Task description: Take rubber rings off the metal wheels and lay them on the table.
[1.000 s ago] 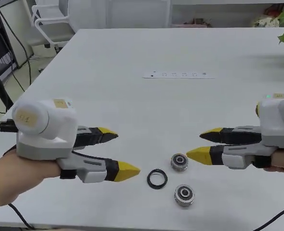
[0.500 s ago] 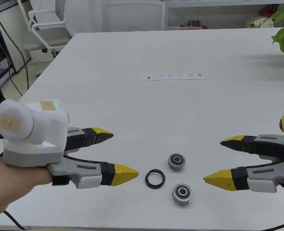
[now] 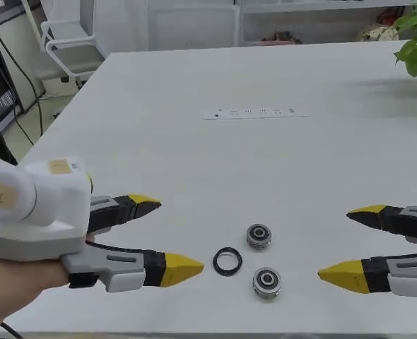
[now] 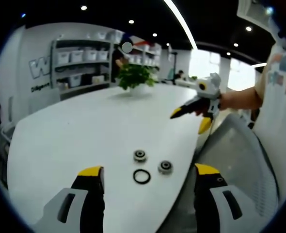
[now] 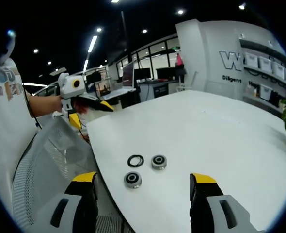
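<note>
Between the two sets of yellow tips, on the bare white table [image 3: 194, 155], a black rubber ring [image 3: 227, 260] lies flat and loose, already off its wheel. It sits just ahead of the left gripper [image 3: 180, 235], close to that gripper's nearer tip but not touching it. Just beyond the ring, toward the right gripper [image 3: 335, 243], the two metal wheels rest flat and a little apart. The farther wheel [image 3: 258, 235] is near the ring, and the nearer wheel [image 3: 266, 280] lies closer to the table edge. Each wheel shows a dark band around a bright hub (whether that band is a rubber ring not yet pulled or just the bearing's own seal is too small to tell). Both grippers have their jaws spread wide and hold nothing, which their own views confirm, each looking down across the ring and wheels at the other gripper. A second ago the right gripper's tips were right beside the farther wheel. It has since drawn back and now stands well clear of both wheels, while the left gripper has kept its place beside the ring. I read this as a release and retreat: one ring appears to be done and laid down. The likely next step would be to come in again on a wheel, one gripper steadying the metal and the other catching the rubber edge. Further out, well past both grippers, a white power strip [image 3: 255, 113] lies on the table.
</note>
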The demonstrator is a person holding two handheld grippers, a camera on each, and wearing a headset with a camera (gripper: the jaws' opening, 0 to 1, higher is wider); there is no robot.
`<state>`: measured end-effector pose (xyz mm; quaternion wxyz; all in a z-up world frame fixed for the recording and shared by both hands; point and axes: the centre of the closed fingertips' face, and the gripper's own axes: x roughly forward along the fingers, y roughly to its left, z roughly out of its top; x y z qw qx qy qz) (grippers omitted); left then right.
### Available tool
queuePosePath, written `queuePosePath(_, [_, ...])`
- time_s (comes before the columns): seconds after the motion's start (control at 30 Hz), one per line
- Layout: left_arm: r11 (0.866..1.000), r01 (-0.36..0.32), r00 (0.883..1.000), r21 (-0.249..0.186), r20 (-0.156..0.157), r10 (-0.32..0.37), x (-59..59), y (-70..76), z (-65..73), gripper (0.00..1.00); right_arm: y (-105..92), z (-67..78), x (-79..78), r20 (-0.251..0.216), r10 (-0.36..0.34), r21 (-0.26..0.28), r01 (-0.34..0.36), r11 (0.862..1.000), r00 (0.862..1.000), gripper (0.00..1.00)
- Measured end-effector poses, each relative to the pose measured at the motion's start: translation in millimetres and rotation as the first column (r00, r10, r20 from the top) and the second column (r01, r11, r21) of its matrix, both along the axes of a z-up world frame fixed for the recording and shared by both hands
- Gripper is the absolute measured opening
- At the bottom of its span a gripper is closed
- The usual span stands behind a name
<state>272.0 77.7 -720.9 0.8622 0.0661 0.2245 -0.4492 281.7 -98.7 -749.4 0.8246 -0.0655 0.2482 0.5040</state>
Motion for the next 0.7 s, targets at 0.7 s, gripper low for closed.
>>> queuePosePath(0.7, [1.0, -0.023, 1.0, -0.01, 0.005, 0.023, -6.4, 1.6, 5.1, 0.78, -11.3, 1.6, -9.4, 0.019, -0.01, -0.023, 0.01, 1.0, 1.0, 0.82])
